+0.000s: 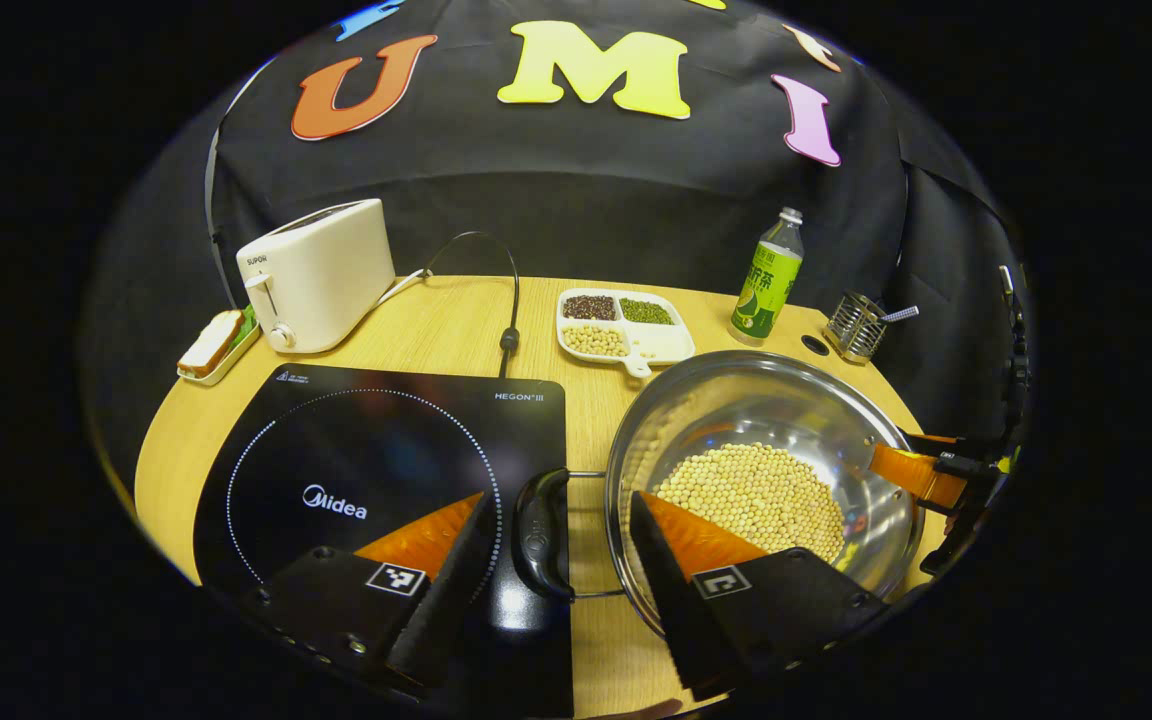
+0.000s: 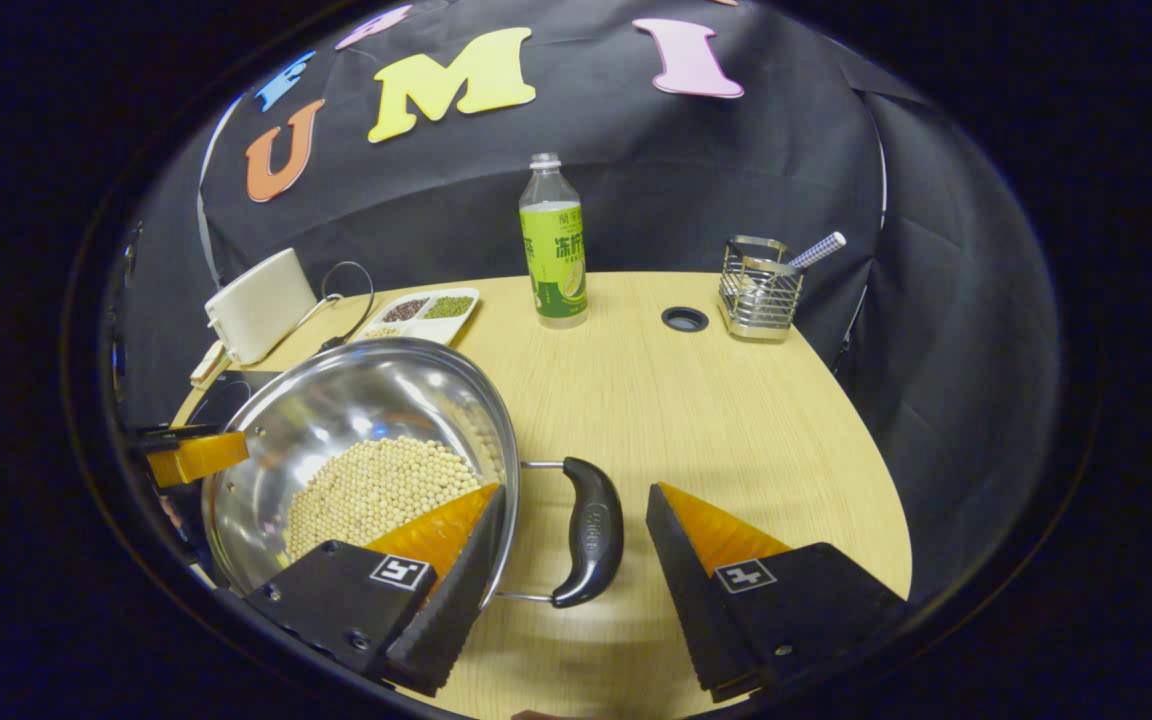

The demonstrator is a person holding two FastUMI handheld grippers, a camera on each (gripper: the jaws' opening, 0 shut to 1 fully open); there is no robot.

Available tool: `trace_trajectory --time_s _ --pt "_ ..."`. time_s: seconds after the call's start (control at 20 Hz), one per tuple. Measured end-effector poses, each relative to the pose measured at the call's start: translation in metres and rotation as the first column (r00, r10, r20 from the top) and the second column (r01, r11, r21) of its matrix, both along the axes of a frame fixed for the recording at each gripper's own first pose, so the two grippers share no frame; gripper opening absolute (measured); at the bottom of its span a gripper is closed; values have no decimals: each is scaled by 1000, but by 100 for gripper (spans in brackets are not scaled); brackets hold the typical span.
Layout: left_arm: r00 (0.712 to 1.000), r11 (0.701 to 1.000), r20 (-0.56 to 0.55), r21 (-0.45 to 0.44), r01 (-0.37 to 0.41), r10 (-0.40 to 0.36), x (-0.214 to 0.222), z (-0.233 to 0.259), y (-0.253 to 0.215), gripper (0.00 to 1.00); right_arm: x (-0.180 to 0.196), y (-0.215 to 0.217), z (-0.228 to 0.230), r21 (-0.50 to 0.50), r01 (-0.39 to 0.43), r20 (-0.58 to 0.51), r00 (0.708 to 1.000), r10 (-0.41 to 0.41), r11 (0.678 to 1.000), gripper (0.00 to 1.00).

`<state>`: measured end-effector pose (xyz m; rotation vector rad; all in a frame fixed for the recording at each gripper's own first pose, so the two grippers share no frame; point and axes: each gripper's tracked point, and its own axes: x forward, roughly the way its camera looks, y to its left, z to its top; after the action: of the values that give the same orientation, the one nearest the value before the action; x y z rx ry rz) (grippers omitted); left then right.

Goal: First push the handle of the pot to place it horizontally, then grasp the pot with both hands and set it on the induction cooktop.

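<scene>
A steel pot [image 1: 736, 400] with soybeans [image 1: 751, 490] in it stands on the wooden table just right of the black induction cooktop [image 1: 376, 460]. Its two black loop handles lie level. My left gripper [image 1: 558, 500] is open, its fingers on either side of the left handle [image 1: 543, 535], which lies at the cooktop's right edge. In the right gripper view, my right gripper [image 2: 576, 490] is open around the pot's right handle [image 2: 591, 530], beside the pot [image 2: 356, 390]. Neither handle looks pinched. Each view shows the other gripper across the pot.
A white toaster [image 1: 321, 275] and a sandwich dish [image 1: 216, 345] stand behind the cooktop, whose cable loops at the back. A divided bean tray [image 1: 626, 325], a green bottle [image 1: 768, 285] and a wire cutlery basket [image 2: 761, 290] line the back. Bare table [image 2: 736, 420] lies right of the pot.
</scene>
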<state>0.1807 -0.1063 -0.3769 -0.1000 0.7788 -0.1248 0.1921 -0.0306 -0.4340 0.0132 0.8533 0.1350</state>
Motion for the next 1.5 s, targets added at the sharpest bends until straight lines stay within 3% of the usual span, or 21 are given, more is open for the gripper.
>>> trace_trajectory --time_s 0.05,0.25,0.3,0.35,0.4,0.45,0.5,0.55,0.6,0.7,0.8,0.85,0.9,0.95,1.05,1.1,1.15,1.2,1.5 --pt "1000 1000 -1 -2 16 -16 1 -1 -2 76 -1 2 0 8 -6 -3 1000 6 1000 88" --pt "999 999 -8 -28 33 -33 -2 0 -2 75 -4 11 4 52 -39 -7 999 39 998 81" --pt "999 999 -8 -41 35 -35 -3 1 -4 71 -6 10 5 54 -24 -16 1000 25 998 72" --pt "1000 998 -10 -51 27 -28 -1 2 -4 56 -5 9 3 48 -22 -17 1000 23 999 69" --pt "1000 998 -12 -52 22 -22 -2 1 -5 58 -6 9 3 47 -20 -21 1000 21 999 69" --pt "1000 998 -20 -56 17 -18 -2 1 -5 68 -7 9 3 44 -21 -21 1000 22 999 68" --pt "1000 998 -19 -53 23 -25 -2 2 -4 57 -7 9 4 47 -17 -21 1000 18 999 67" --pt "1000 998 -19 -54 23 -24 -2 1 -5 66 -8 8 4 46 -14 -22 1000 15 999 67" --pt "999 998 -21 -48 31 -32 -2 0 -6 55 -8 7 4 47 -3 -25 1000 4 999 66" --pt "999 999 -20 -43 26 -27 -5 0 -5 53 -14 7 5 45 5 -41 999 -3 999 64" --pt "999 999 -21 -33 36 -37 -13 2 -7 53 -23 4 6 55 13 -58 998 -10 998 63" --pt "999 999 -18 -33 36 -37 -18 4 -8 63 -28 2 6 65 21 -70 997 -17 998 63" --pt "999 999 -11 -34 36 -37 -21 8 -9 63 -33 2 8 76 29 -79 997 -23 997 62" --pt "999 999 -3 -34 43 -43 -24 12 -10 53 -38 0 11 84 34 -82 996 -27 996 62" --pt "999 998 10 -37 53 -53 -30 18 -12 53 -47 -2 20 89 39 -78 996 -32 995 62" --pt "998 997 14 -38 60 -59 -33 23 -13 43 -51 -4 26 86 39 -73 997 -33 996 62" --pt "998 997 19 -38 67 -66 -36 27 -13 43 -55 -5 32 82 41 -66 997 -36 996 62" --pt "997 997 23 -40 69 -68 -40 31 -13 53 -59 -6 39 77 42 -60 998 -37 996 62" --pt "992 996 102 -51 79 -73 -57 75 0 53 -82 5 88 67 53 -4 999 -53 996 62"
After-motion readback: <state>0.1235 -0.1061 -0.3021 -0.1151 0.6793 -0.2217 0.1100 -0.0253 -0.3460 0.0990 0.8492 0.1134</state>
